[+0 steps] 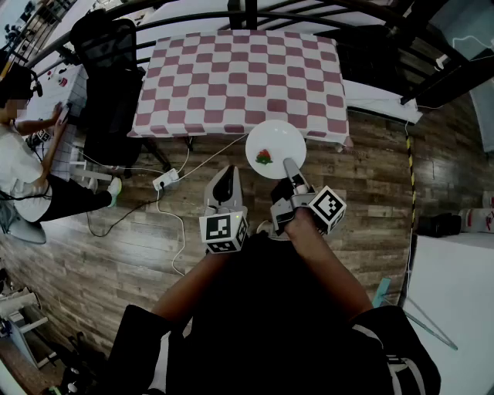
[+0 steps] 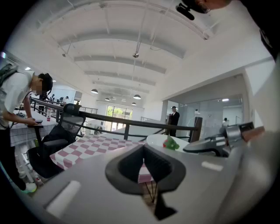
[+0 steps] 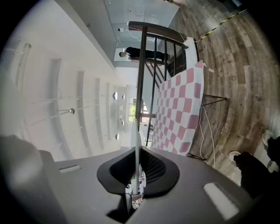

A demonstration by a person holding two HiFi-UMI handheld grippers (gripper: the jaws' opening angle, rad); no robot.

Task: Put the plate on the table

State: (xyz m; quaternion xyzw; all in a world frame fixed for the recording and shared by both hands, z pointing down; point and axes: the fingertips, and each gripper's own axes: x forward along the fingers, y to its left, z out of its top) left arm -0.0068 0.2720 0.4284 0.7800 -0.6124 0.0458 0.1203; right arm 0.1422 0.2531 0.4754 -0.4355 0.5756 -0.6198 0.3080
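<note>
A white round plate (image 1: 282,139) with a small red and green strawberry on it hangs over the near edge of the red-and-white checkered table (image 1: 239,77). My right gripper (image 1: 289,166) is shut on the plate's near rim. In the right gripper view the plate (image 3: 137,144) shows edge-on between the pads, with the table (image 3: 179,109) beyond. My left gripper (image 1: 225,179) hangs to the left of the plate, over the floor, shut with nothing in it. The left gripper view shows the plate (image 2: 157,141) to the right, above the table (image 2: 92,146).
A black office chair (image 1: 108,85) stands at the table's left end. A person (image 1: 23,170) bends over another table at far left. A power strip (image 1: 166,181) and cables lie on the wooden floor in front of the table. A black railing (image 1: 255,15) runs behind it.
</note>
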